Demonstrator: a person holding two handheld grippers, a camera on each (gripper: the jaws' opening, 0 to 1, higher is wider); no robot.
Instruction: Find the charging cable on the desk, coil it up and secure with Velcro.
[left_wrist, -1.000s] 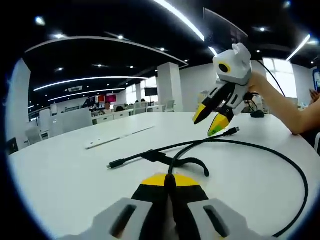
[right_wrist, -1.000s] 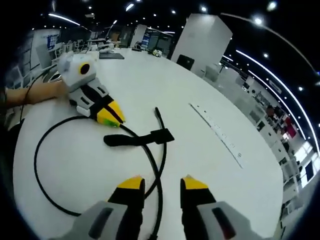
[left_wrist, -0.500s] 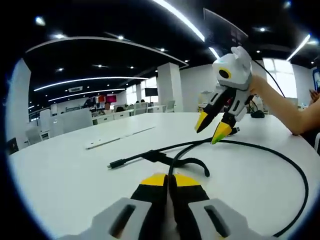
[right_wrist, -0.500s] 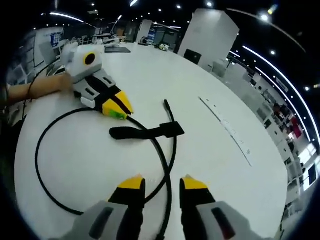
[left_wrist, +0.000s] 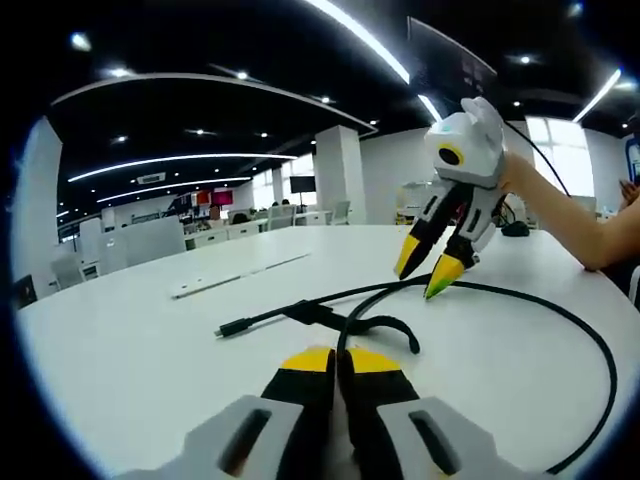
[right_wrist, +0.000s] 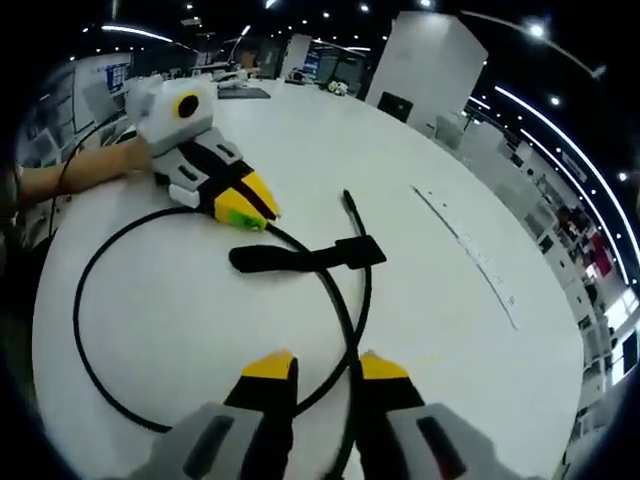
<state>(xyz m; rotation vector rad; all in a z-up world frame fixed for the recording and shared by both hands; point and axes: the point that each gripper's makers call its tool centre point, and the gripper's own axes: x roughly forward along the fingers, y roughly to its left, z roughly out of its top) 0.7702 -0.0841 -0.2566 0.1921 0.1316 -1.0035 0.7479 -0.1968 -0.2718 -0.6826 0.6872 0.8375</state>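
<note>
A black charging cable (left_wrist: 520, 300) lies in a wide loop on the white table (left_wrist: 120, 380). Its plug end (left_wrist: 222, 328) points left, and a black Velcro strap (left_wrist: 385, 326) sits on it near the middle. My left gripper (left_wrist: 338, 358) is shut on the cable close to the strap. My right gripper (left_wrist: 424, 277) comes in from the right, open, its yellow tips astride the cable just above the table. In the right gripper view the cable (right_wrist: 75, 330) runs between my right gripper's (right_wrist: 325, 365) jaws. There the strap (right_wrist: 300, 258) lies ahead and the left gripper (right_wrist: 245, 210) pinches the cable beyond it.
A long thin pale strip (left_wrist: 240, 275) lies flat further back on the table, also the strip (right_wrist: 470, 260) at the right. A person's forearm (left_wrist: 570, 210) holds the right gripper; another forearm (right_wrist: 80, 175) holds the left. Office desks and chairs stand far behind.
The right gripper has come down and nearer to the cable, so its tips now straddle it, and its jaws have narrowed a little. The left gripper stays shut and still.
</note>
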